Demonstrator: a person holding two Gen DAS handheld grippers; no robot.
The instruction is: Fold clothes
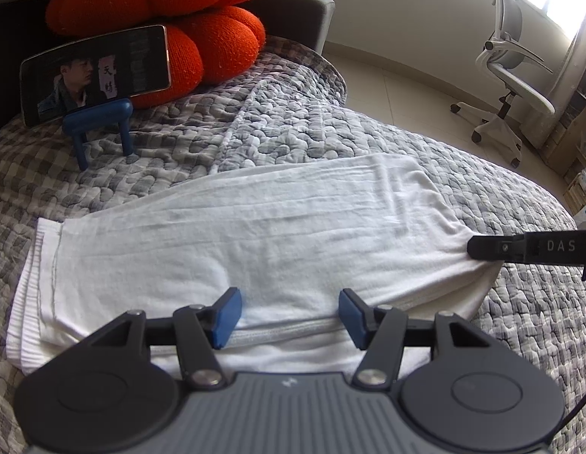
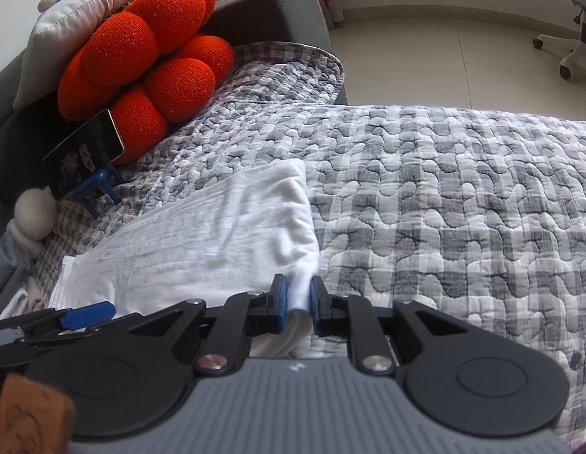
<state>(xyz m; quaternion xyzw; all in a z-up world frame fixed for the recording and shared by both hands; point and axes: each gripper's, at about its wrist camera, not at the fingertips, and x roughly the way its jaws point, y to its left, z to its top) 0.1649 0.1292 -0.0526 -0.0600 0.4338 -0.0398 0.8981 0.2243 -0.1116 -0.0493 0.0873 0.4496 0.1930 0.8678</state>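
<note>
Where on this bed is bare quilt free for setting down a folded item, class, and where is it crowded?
Free: the grey checked quilt right of the white folded garment, out to the bed edge by the floor. Crowded: the headboard end, where the orange knotted cushion and the phone on its blue stand sit. The right gripper pinches the garment's corner.

1. We can read "DAS" in pale capitals on the side of the right gripper [image 1: 478, 246], where it pokes into the left wrist view.
2. The phone [image 1: 94, 72] screen shows two Chinese characters, "天" on top; the lower one's too blurry for us to call.
3. Nothing else readable anywhere.
</note>
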